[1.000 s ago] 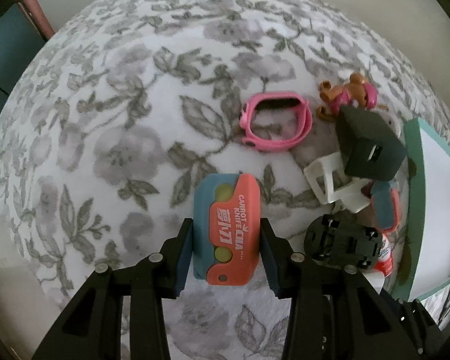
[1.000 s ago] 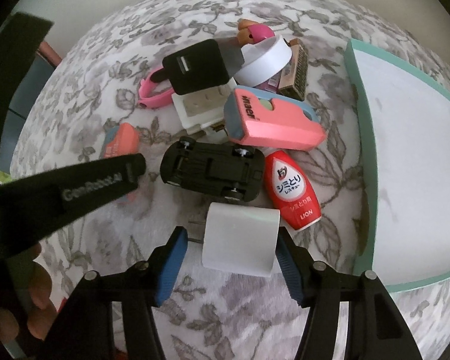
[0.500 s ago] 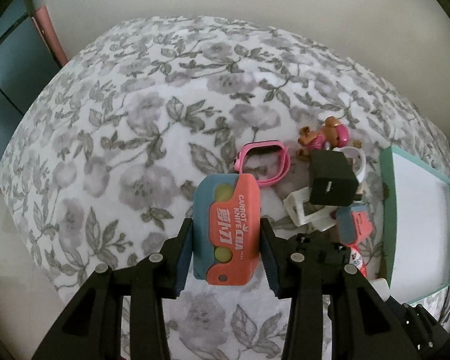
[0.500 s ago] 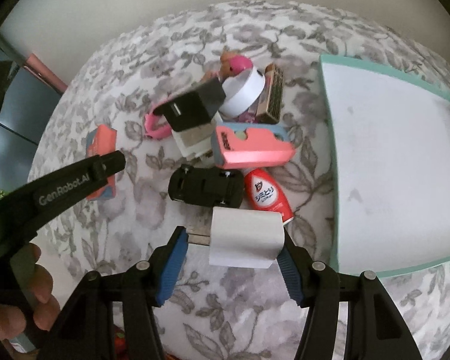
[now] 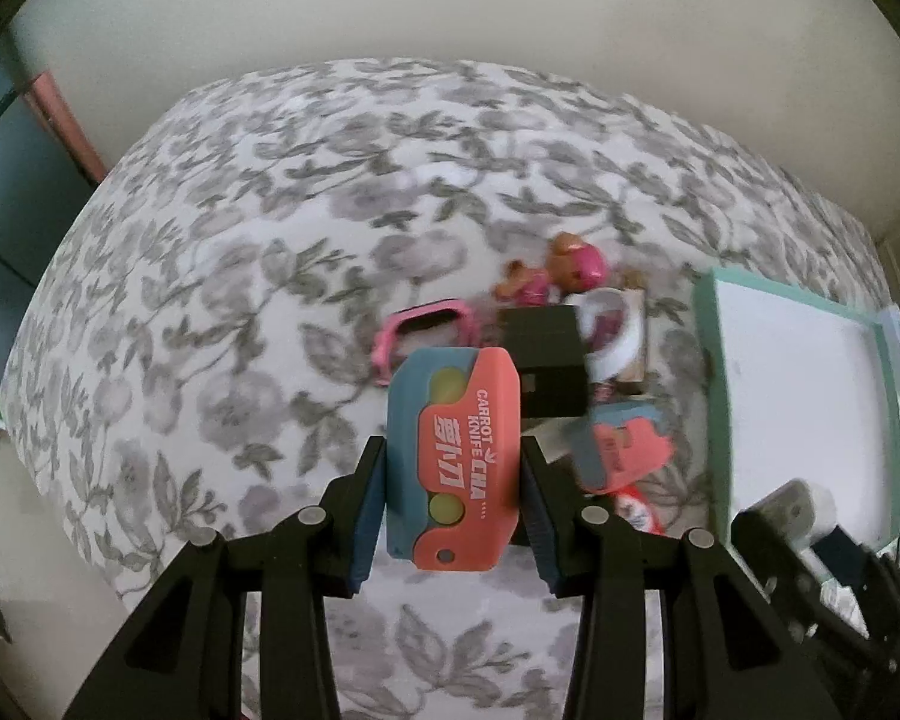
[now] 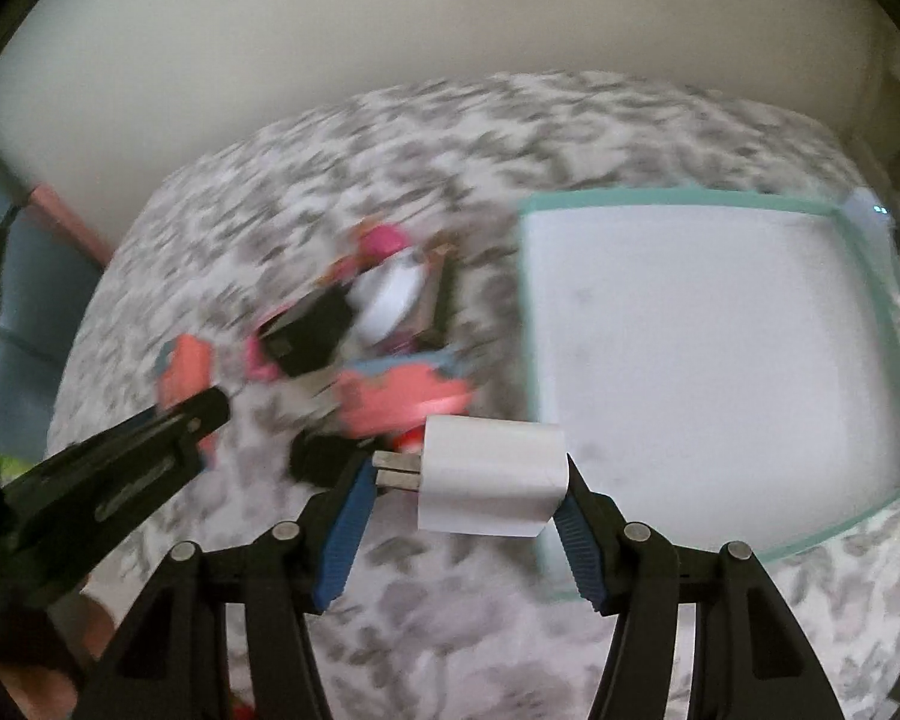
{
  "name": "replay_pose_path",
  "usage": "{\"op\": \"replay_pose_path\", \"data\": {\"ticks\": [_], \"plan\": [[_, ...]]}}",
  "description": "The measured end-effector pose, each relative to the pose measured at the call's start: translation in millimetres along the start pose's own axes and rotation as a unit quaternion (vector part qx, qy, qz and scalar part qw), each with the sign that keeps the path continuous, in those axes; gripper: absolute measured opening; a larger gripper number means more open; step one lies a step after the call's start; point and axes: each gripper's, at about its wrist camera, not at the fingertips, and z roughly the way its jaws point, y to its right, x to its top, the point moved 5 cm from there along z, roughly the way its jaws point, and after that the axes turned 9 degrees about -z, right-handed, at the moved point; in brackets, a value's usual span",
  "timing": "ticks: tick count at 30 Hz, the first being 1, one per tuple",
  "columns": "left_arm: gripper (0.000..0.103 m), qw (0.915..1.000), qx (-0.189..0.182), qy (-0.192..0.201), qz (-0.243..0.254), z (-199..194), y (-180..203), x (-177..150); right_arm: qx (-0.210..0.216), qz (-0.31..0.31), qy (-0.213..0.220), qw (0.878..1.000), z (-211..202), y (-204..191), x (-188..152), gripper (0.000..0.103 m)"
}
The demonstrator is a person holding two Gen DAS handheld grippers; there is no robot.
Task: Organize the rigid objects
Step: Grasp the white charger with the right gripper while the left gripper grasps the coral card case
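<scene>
Left wrist: your left gripper (image 5: 453,510) clamps the carrot knife (image 5: 453,459); right gripper (image 6: 462,501) pinches the white charger (image 6: 491,475).

Ahead-right of the right gripper (image 6: 459,495), the tray (image 6: 678,207) floor lay open; the pile (image 6: 360,336) crowded ahead-left.

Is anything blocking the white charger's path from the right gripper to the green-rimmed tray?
Nothing visible. The white charger, held in the right gripper, is already lifted at the tray near-left corner, and the tray's floor looks bare. The clutter lies left of it.
</scene>
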Motion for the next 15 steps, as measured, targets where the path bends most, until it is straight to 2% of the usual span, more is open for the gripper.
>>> {"op": "replay_pose_path", "data": {"ticks": [7,12,15], "plan": [[0.044,0.9988,-0.017,-0.023,0.04,4,64,1,-0.067,0.065,0.003,0.996,1,64,8,0.062],[0.044,0.9941,-0.074,-0.055,0.058,13,120,-5,-0.094,0.125,0.003,0.988,9,112,7,0.062],[0.044,0.9922,-0.086,-0.06,0.067,20,144,-7,-0.117,0.157,0.013,0.98,8,139,6,0.062]]}}
